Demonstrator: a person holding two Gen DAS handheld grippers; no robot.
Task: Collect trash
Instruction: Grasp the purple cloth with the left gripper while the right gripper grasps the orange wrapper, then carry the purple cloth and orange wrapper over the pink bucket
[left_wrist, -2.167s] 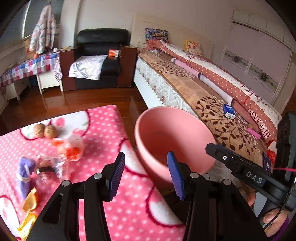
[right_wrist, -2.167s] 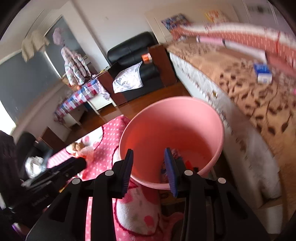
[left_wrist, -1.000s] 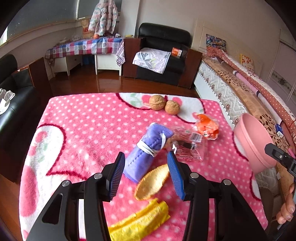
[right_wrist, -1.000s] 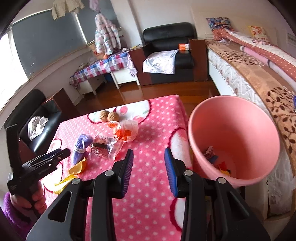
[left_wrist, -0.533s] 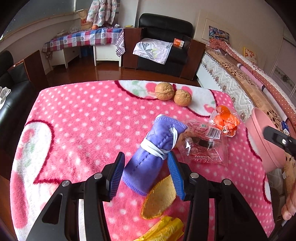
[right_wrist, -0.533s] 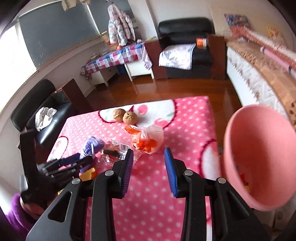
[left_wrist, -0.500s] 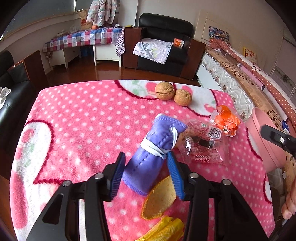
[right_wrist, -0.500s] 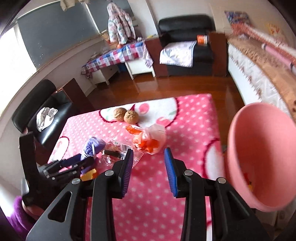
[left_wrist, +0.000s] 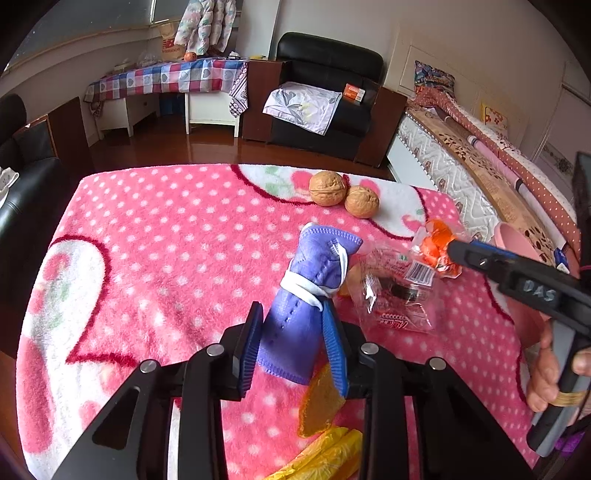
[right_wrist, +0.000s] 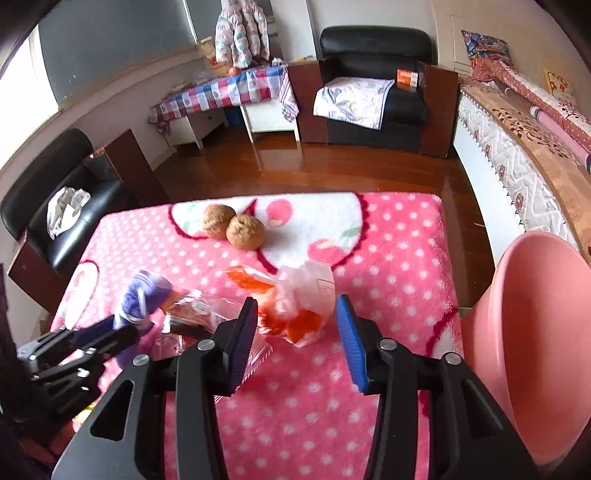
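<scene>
A rolled purple face mask (left_wrist: 306, 295) lies on the pink dotted blanket (left_wrist: 166, 240). My left gripper (left_wrist: 293, 345) is open with its fingers on either side of the mask's near end. A clear snack wrapper (left_wrist: 397, 291) lies right of the mask. A crumpled orange and clear wrapper (right_wrist: 299, 299) lies beyond it. My right gripper (right_wrist: 295, 339) is open, its fingers flanking that wrapper from the near side. The pink bin (right_wrist: 532, 332) stands at the blanket's right edge. The mask also shows in the right wrist view (right_wrist: 142, 299).
Two walnuts (left_wrist: 343, 192) sit at the far side of the blanket. An orange peel (left_wrist: 317, 402) and a yellow wrapper (left_wrist: 325, 458) lie near the left gripper. A bed (left_wrist: 480, 155) runs along the right. A black armchair (right_wrist: 373, 85) stands behind.
Both grippers have swung from the pink bin back over the blanket. The left has closed in around the purple mask. The right has come down to the orange wrapper.
</scene>
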